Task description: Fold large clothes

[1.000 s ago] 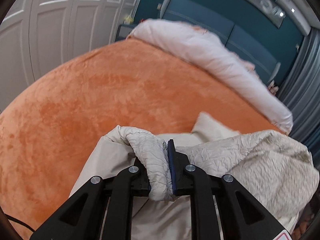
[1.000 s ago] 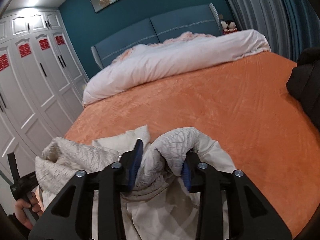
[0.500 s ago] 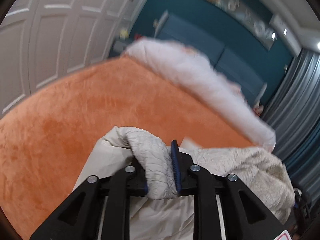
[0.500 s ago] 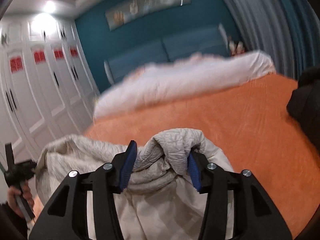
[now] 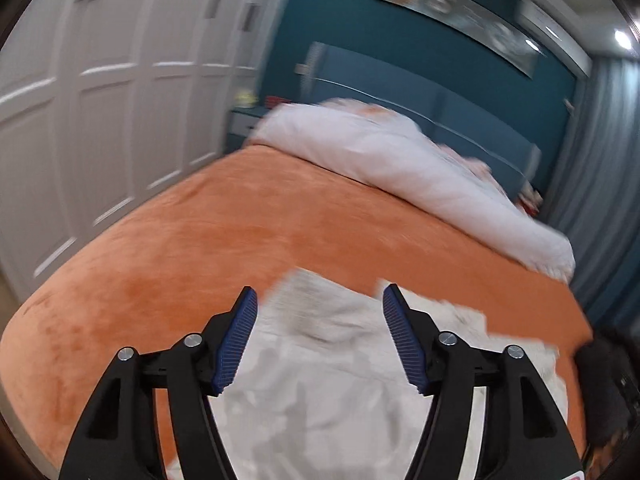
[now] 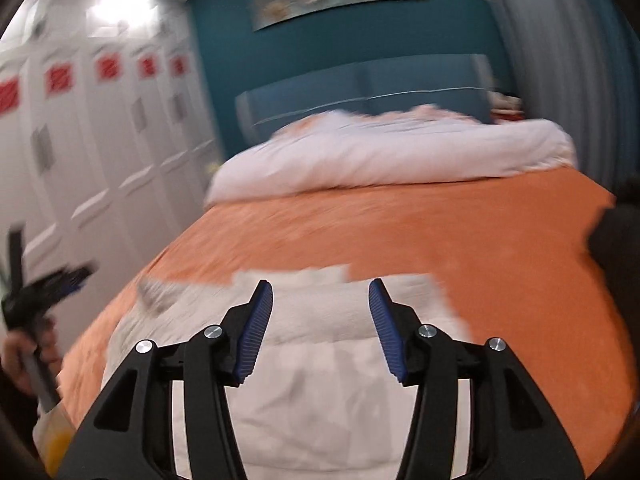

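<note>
R gripper (image 6: 320, 292) jaws wide apart, nothing between, over cream garment (image 6: 320, 392) on orange bedspread (image 6: 500, 248); L gripper (image 6: 52, 284) at 9 o'clock; white duvet (image 6: 392, 156) at 12.

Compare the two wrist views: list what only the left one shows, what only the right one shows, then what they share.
Only the left wrist view shows the left gripper from behind, open above the cream garment.

Only the right wrist view shows the right gripper, also open, the left gripper from the side, and the hand holding it.

Both show the garment on the orange bedspread, the white duvet and the blue headboard.
</note>
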A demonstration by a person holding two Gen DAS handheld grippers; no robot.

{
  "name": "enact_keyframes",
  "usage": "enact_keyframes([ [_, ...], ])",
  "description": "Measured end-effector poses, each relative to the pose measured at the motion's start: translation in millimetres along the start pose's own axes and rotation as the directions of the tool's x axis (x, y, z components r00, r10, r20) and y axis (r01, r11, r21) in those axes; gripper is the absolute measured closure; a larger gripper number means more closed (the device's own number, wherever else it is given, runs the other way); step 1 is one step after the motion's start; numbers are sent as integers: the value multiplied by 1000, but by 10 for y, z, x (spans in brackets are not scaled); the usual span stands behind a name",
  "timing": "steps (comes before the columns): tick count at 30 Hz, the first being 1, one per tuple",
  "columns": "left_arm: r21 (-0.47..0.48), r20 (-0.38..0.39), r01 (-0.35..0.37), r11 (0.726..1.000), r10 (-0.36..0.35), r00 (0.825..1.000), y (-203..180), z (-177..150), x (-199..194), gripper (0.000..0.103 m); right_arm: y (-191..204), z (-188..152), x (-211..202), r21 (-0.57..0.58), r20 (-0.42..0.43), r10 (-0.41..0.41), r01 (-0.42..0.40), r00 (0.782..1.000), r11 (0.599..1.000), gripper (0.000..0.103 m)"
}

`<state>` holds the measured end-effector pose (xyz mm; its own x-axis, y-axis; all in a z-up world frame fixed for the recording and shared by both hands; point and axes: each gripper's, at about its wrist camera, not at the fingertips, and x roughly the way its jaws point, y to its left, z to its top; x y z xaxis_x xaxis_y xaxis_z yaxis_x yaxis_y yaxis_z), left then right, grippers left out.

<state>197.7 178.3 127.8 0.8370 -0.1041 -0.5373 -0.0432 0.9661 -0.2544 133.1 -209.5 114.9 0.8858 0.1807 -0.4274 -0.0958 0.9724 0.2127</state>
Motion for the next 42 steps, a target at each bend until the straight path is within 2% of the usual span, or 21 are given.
enact_keyframes([
  [2, 73, -47, 22, 997, -19, 999, -325, -191, 206, 35, 296, -168, 319, -53, -76, 46, -50, 996, 997, 55],
  [4, 152, -96, 41, 987, -27, 995, -600, -418, 435, 35, 446, -300, 594, -98, -133, 42, -55, 990, 994, 58],
  [8, 270, -128, -19, 963, 55, 990, -840, -782, 801, 35, 376, -451, 1021, -181, -184, -78, 44, 980, 982, 59],
  [10, 264, -148, -30, 964, 72, 986, -759, -884, 943, 32, 97, -507, 1131, -150, -204, -130, 100, 970, 984, 59],
  [14, 202, -155, 5, 979, 27, 988, -462, -1008, 1146, 20, -409, -723, 1204, -27, -246, -77, 73, 966, 997, 59],
  [16, 197, -140, 24, 980, 4, 990, -431, -1091, 1158, 18, -401, -852, 1201, -53, -233, -75, 65, 970, 997, 59],
  [18, 210, -118, 13, 978, 12, 993, -440, -1180, 1215, 18, -334, -940, 1204, -90, -216, -101, 83, 971, 993, 59],
  [22, 190, -108, 9, 982, 11, 994, -408, -1245, 1274, 18, -351, -1005, 1248, -73, -219, -88, 73, 972, 995, 58],
  [26, 177, -136, 25, 984, 0, 991, -388, -1185, 1249, 18, -405, -917, 1224, -39, -255, -65, 57, 965, 998, 58],
  [28, 179, -169, 22, 984, 9, 986, -385, -1055, 1163, 19, -375, -782, 1102, -26, -256, -61, 56, 965, 998, 58],
  [29, 172, -158, 22, 985, 5, 987, -379, -971, 1072, 19, -332, -678, 1000, -22, -228, -49, 45, 973, 999, 58],
  [31, 154, -81, 21, 988, -9, 997, -361, -750, 876, 19, -188, -441, 913, -40, -178, -26, 19, 984, 999, 57],
  [33, 133, -39, 7, 991, -2, 999, -326, -533, 815, 19, -4, -176, 975, -64, -163, 6, -17, 987, 998, 57],
  [35, 91, -36, -13, 996, 17, 999, -240, -340, 910, 18, 192, 75, 1206, -53, -171, 73, -83, 982, 995, 58],
  [37, 65, -77, -54, 996, 59, 995, -138, -271, 1112, 19, 341, 205, 1516, -48, -198, 104, -116, 975, 992, 58],
  [39, 29, -144, -88, 996, 91, 985, 4, -326, 1361, 20, 492, 271, 1875, -62, -237, 92, -109, 967, 992, 57],
  [42, 65, -165, -124, 990, 133, 977, 97, -509, 1502, 20, 708, 305, 2455, -50, -318, 119, -142, 941, 989, 57],
])
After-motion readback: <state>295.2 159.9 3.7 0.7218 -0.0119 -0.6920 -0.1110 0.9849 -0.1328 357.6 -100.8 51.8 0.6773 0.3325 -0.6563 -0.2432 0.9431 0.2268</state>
